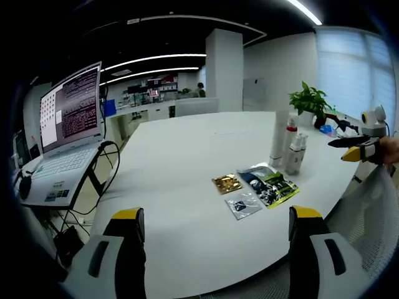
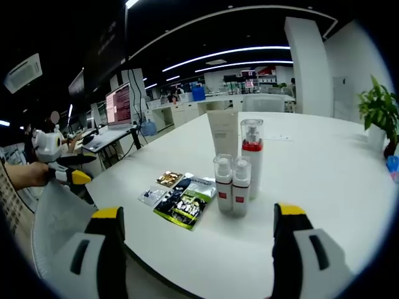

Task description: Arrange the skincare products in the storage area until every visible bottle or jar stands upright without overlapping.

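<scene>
Several skincare products stand upright in a tight cluster on the white table (image 1: pixel 187 149). They are a tall white tube (image 1: pixel 278 138) (image 2: pixel 222 134), a clear pump bottle with a red band (image 1: pixel 290 132) (image 2: pixel 252 156), and two small red-labelled bottles (image 1: pixel 294 154) (image 2: pixel 232 185). In front of them lie flat sachets: gold (image 1: pixel 227 183) (image 2: pixel 169 179), dark and green (image 1: pixel 269 185) (image 2: pixel 185 200), and silver (image 1: pixel 243 204) (image 2: pixel 151 196). My left gripper (image 1: pixel 216 213) (image 2: pixel 65 174) hangs open off the table's near edge. On the other side of the cluster, my right gripper (image 2: pixel 198 212) (image 1: pixel 358 148) is open too. Neither holds anything.
An open laptop (image 1: pixel 68 124) (image 2: pixel 118 106) sits on a stand at one end of the table, with cables beside it. A potted plant (image 1: pixel 310 99) (image 2: pixel 380 112) stands behind the products. A person's hand (image 2: pixel 25 175) holds the left gripper. Office desks fill the background.
</scene>
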Tool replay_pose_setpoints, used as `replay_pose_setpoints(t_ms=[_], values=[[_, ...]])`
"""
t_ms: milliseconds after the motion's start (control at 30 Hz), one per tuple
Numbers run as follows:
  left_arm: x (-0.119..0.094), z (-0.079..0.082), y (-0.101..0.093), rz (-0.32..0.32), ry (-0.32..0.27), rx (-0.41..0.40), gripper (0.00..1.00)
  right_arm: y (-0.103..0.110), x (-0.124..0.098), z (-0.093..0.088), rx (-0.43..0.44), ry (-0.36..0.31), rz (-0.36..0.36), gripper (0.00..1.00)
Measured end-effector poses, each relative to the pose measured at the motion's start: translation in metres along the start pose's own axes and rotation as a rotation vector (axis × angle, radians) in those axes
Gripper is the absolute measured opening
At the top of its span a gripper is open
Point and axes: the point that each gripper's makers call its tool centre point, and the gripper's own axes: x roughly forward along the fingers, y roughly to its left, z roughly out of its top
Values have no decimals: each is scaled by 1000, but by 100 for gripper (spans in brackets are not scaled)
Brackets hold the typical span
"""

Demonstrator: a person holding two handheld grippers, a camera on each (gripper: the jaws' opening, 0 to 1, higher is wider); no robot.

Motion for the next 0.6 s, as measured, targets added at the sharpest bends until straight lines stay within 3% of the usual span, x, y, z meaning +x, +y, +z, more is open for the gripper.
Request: replay_pose_setpoints(t_ms=[33, 133, 600], values=[[-1, -4, 0, 2, 18, -19, 94, -1, 0, 0, 8, -1, -1, 100], [-3, -4, -4, -3, -1, -28, 95, -3, 1, -1, 8, 0, -8, 100], [0, 0, -8, -32, 13, -16, 95, -6, 3, -2, 2, 2, -25, 100]])
